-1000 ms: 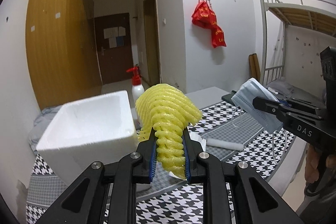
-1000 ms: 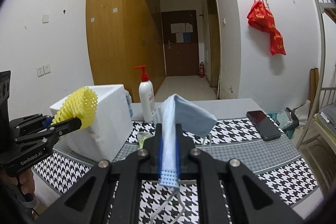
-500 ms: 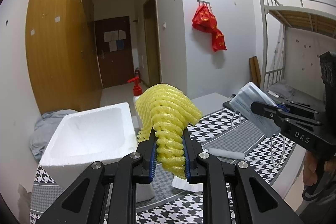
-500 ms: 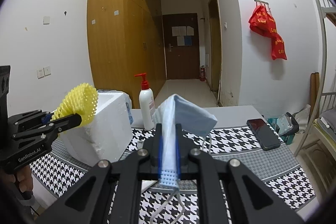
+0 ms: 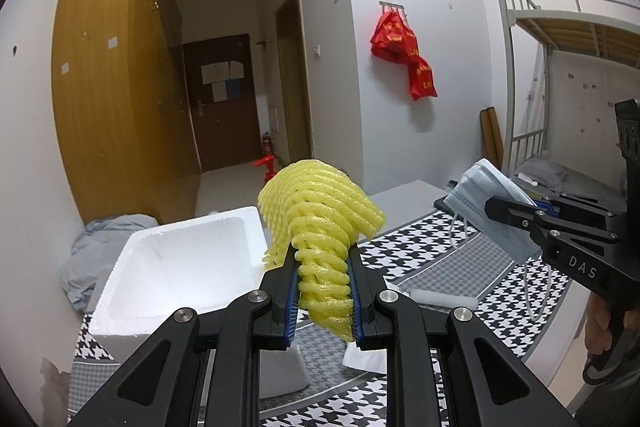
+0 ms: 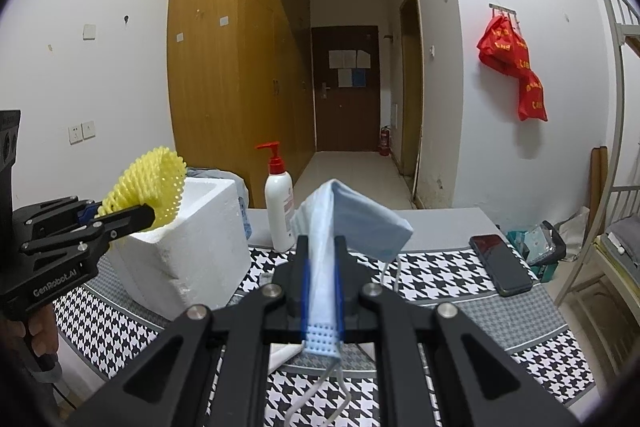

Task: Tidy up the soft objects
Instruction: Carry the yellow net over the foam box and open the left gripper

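While clamped on yellow foam net (image 5: 320, 227), left hand-held gripper (image 5: 323, 293) beside foam box rim (image 5: 256, 239)

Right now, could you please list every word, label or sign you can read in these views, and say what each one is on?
"DAS": on the body of the right gripper.
"GenRobot.AI": on the body of the left gripper.
Yellow characters on the red bags: too blurred to read.
Papers on the far door: too small.
Label on the pump bottle: unreadable.

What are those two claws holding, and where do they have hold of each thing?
Left claw pinches the yellow foam net at its narrow end; right claw clamps the folded face mask mid-fold.
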Motion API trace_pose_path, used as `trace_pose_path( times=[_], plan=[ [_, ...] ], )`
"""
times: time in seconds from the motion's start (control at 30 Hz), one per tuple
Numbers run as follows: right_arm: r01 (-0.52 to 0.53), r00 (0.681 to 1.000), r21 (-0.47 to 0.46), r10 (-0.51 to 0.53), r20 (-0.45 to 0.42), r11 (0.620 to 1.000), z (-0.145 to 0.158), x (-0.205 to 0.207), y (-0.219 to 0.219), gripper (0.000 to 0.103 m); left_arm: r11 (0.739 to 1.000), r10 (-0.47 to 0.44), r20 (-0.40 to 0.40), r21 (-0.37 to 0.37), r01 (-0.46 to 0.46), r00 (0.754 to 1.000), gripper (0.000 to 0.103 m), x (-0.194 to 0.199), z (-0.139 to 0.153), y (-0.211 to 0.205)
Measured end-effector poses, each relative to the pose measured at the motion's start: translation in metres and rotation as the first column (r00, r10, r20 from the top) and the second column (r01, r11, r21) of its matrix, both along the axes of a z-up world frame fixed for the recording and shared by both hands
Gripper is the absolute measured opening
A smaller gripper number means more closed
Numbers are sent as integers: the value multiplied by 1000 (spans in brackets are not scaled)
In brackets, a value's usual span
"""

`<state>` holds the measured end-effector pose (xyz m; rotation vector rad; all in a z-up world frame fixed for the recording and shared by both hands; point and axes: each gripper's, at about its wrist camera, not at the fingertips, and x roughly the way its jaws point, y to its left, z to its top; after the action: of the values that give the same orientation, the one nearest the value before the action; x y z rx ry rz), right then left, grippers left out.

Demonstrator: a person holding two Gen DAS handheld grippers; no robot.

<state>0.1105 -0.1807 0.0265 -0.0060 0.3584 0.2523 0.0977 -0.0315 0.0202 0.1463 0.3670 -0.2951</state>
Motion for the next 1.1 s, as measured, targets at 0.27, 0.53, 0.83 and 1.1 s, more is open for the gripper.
trace_pose_path(
  times=[0.27, 0.53, 0.83, 1.1],
  plan=[
    [-40, 999, 9, 40, 14, 999, 8, 7, 14, 13, 999, 49, 9, -9, -49, 999, 22, 3, 9, 19],
    [-103, 995, -1, 103, 10, 995, 11, 18, 39, 13, 994, 110, 8, -23, -110, 994, 22, 16, 18, 45],
    [-140, 990, 8, 140, 3, 990, 12, 28, 55, 13, 985, 168, -30, -28, -169, 985, 22, 37, 15, 68],
    [-141, 990, 3, 142, -12, 990, 8, 35, 59, 13, 983, 172, -102, -51, -178, 980, 26, 63, 5, 84]
  ],
)
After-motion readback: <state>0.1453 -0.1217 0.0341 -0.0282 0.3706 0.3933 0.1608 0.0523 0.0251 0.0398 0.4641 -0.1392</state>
